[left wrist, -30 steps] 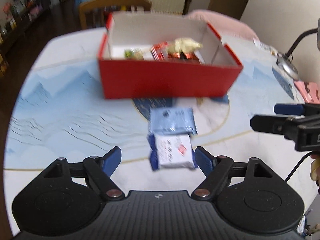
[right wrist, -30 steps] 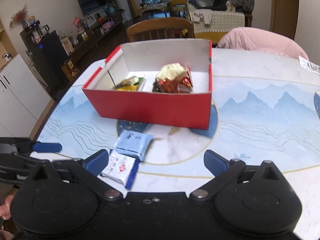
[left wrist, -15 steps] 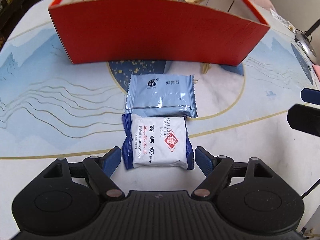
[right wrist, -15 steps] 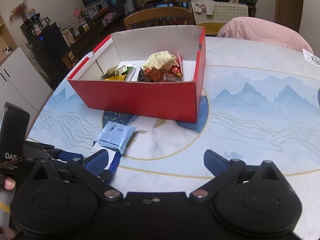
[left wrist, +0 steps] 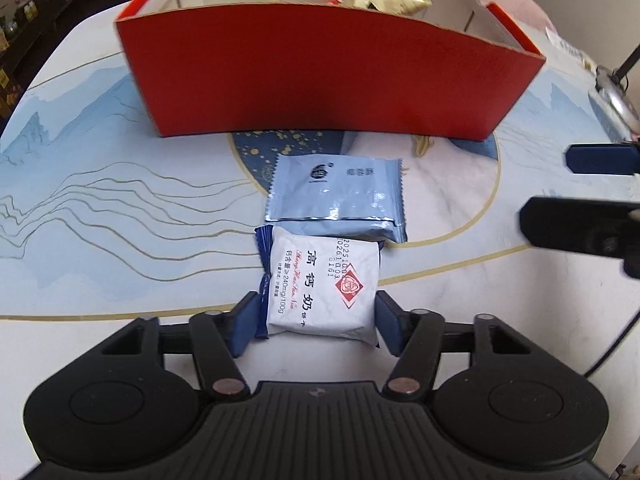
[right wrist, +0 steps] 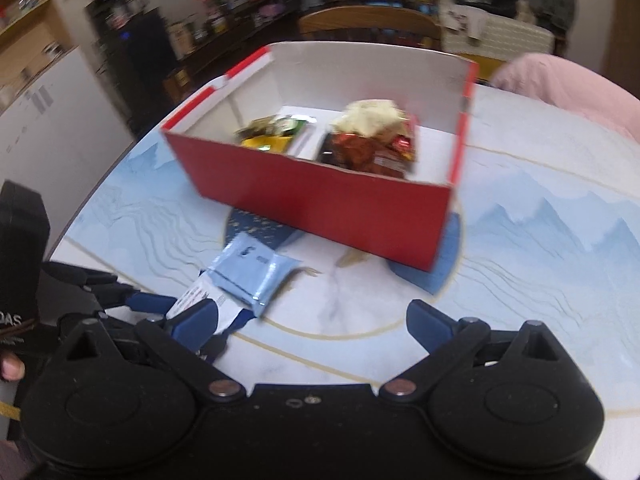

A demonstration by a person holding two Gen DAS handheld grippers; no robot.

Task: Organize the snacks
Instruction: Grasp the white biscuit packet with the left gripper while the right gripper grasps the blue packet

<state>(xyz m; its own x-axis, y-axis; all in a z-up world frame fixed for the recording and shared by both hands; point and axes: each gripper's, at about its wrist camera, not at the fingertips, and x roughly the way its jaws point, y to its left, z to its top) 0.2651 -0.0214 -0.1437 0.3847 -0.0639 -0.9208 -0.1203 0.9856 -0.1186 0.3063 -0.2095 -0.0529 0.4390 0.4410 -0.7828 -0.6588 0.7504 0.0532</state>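
Note:
A white snack packet with blue ends and red print [left wrist: 320, 284] lies on the table. My left gripper [left wrist: 316, 326] is shut on its near end, a blue pad against each side. A light blue packet [left wrist: 336, 196] lies just beyond it, touching it. The red box [left wrist: 328, 80] stands behind them with several snacks inside, including a pale gold bag [right wrist: 372, 114] and a yellow-green packet [right wrist: 272, 136]. My right gripper [right wrist: 312, 320] is open and empty, low over the table to the right. The light blue packet [right wrist: 250, 270] and the left gripper [right wrist: 148, 304] show in the right wrist view.
The round table [left wrist: 100, 200] has a blue mountain pattern. A lamp base and cable [left wrist: 612, 92] sit at its right edge. A wooden chair [right wrist: 368, 26] and a pink cushion [right wrist: 572, 88] stand behind the table.
My left gripper has moved forward and closed on the white packet, from open around it. My right gripper has shifted and its view is blurred by motion.

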